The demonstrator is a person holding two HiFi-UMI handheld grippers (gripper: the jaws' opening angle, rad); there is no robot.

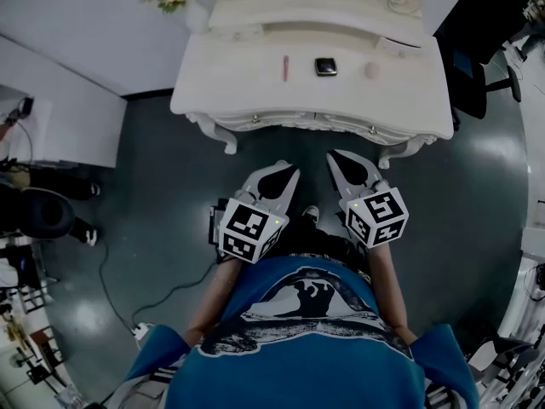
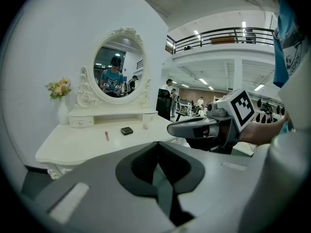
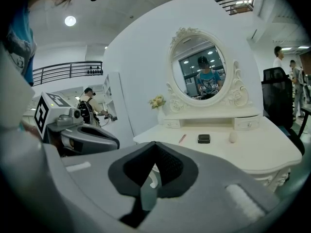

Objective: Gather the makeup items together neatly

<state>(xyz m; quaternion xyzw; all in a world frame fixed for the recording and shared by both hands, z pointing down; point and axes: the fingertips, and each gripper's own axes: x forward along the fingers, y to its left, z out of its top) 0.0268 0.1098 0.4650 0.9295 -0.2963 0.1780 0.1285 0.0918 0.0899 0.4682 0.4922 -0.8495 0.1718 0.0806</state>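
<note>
Head view: left gripper [image 1: 289, 173] and right gripper [image 1: 336, 158] are held closed and empty, short of the dressing table [image 1: 238, 92].
Pink lipstick [image 1: 285, 66], black compact [image 1: 325, 66] and pale sponge [image 1: 372, 70] are seen spaced apart ahead of the tips, likely beyond reach.

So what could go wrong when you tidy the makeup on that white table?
1. The thin pink stick lies flat and might roll away when pinched.
2. The small pale piece nearly matches the white table, so it is easy to miss.
3. The left gripper and right gripper are both shut; unopened, they would likely shove the black compact.
</note>
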